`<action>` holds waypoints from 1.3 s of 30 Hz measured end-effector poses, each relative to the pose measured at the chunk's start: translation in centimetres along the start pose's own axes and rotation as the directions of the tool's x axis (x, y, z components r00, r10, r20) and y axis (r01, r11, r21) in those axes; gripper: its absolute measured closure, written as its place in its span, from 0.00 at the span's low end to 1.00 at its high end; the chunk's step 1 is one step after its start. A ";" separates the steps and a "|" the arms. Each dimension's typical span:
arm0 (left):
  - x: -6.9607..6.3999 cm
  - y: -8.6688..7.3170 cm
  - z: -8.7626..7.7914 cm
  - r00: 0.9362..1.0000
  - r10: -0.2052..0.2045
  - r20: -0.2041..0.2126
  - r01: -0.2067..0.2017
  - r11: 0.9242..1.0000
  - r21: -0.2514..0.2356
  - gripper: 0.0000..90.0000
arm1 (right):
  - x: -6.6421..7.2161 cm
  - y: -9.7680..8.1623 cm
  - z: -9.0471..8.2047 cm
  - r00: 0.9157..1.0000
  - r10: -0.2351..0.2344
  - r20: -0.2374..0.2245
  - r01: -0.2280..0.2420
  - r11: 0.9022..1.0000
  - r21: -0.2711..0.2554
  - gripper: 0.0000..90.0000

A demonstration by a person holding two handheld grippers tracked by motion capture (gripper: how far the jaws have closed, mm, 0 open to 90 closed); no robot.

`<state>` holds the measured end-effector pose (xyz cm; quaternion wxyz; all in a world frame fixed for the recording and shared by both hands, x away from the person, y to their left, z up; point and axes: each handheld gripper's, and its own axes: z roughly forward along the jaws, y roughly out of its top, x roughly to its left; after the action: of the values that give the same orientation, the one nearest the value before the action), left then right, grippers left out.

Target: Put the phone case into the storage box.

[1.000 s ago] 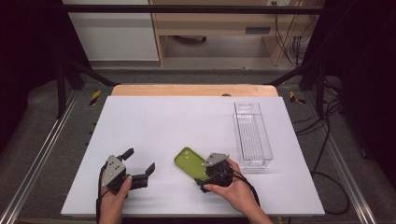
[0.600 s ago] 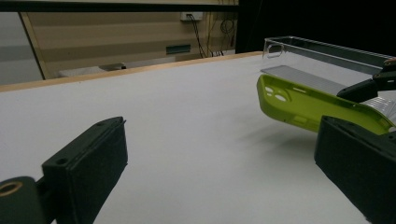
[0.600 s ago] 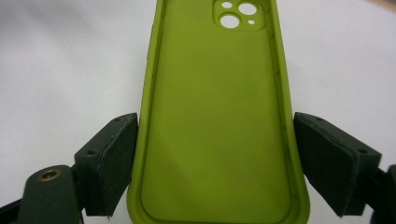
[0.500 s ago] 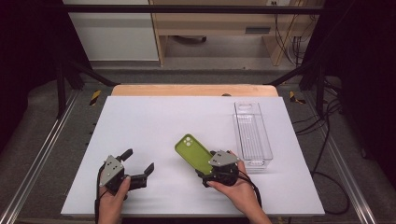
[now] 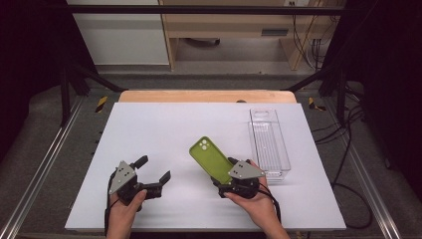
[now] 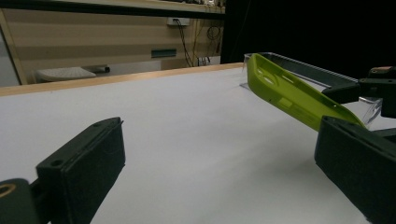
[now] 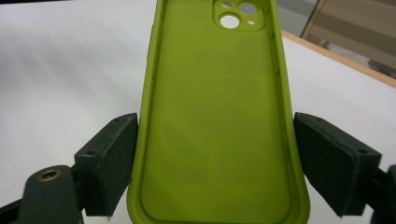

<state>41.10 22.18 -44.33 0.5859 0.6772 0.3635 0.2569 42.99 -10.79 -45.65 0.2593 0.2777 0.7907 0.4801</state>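
Phone case [image 5: 211, 160] raised farther off table [image 5: 174, 124], clamped in right tool [image 5: 230, 175]

You've got one green phone case [image 5: 213, 162], one clear plastic tray [image 5: 269, 143], two grippers: left [image 5: 152, 175], right [image 5: 230, 175], all on one white table [image 5: 174, 129].

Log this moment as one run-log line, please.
right gripper: shut on green case, lifted off table | left gripper: open, nothing between jaws | clear bin: right of case
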 end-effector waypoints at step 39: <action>-3.1 4.9 3.8 0.993 0.006 0.121 -0.012 0.999 0.052 0.02 | 0.5 0.3 -1.1 0.999 0.013 0.036 -0.009 0.994 -0.108 0.19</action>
<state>43.14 17.20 -40.01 0.5877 0.7083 0.3308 0.2084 42.00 -11.03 -45.03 0.2857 0.2764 0.7571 0.5184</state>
